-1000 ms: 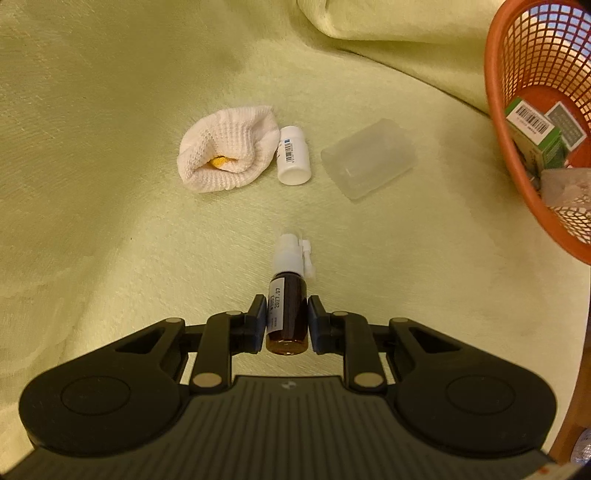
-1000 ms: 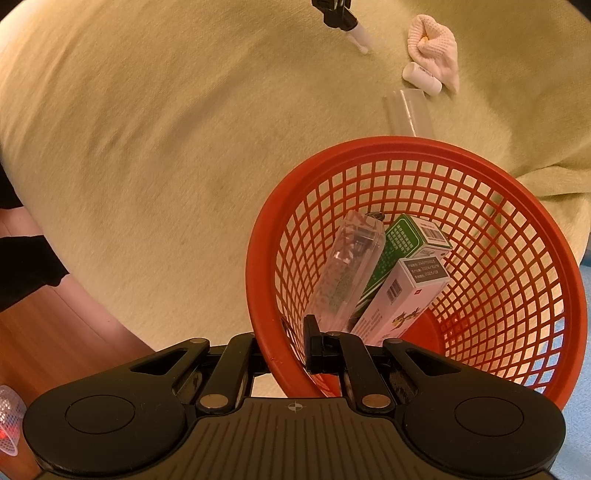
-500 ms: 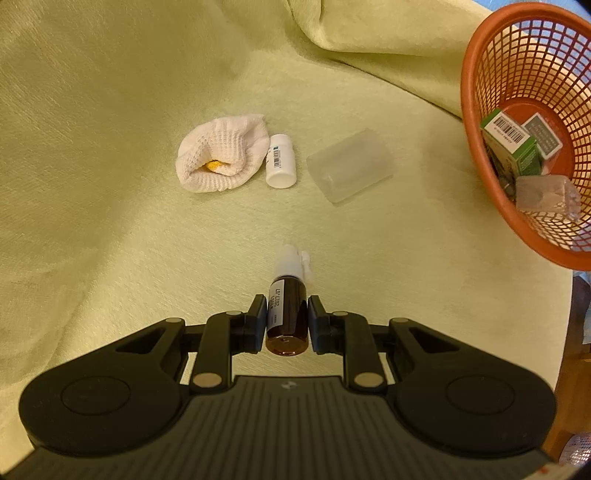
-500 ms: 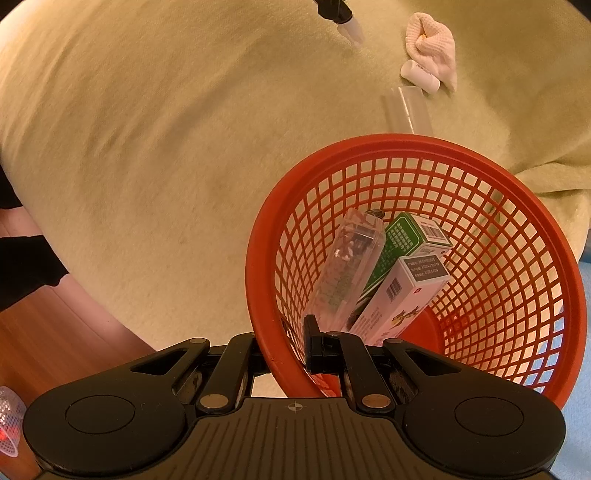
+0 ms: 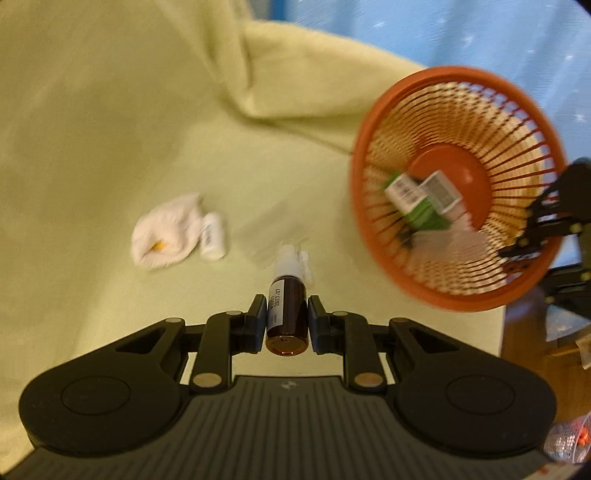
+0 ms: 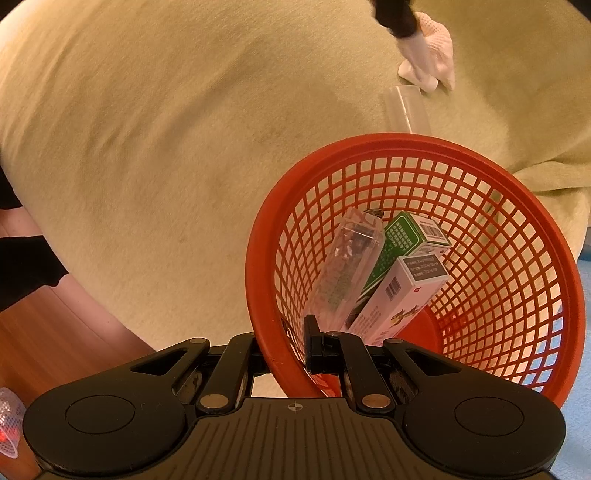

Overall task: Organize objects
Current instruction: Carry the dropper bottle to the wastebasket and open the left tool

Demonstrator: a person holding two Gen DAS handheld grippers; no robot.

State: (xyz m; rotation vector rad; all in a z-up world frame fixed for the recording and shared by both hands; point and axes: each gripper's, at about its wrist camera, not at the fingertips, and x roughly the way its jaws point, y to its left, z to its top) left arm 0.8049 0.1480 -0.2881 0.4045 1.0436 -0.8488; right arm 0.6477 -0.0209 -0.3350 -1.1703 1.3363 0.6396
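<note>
My left gripper is shut on a brown spray bottle with a white nozzle and holds it above the green cloth, left of the orange basket. My right gripper is shut on the basket rim and holds the basket tilted. Inside lie a green box, a white box and a clear plastic case. The right gripper also shows at the basket's far rim in the left wrist view.
A white knitted cloth and a small white bottle lie on the green blanket. A clear plastic container lies beyond the basket. Wooden floor and blue floor border the blanket.
My left gripper has lifted the spray bottle higher and swung right toward the basket. More of the basket is in view. The right gripper still holds the rim.
</note>
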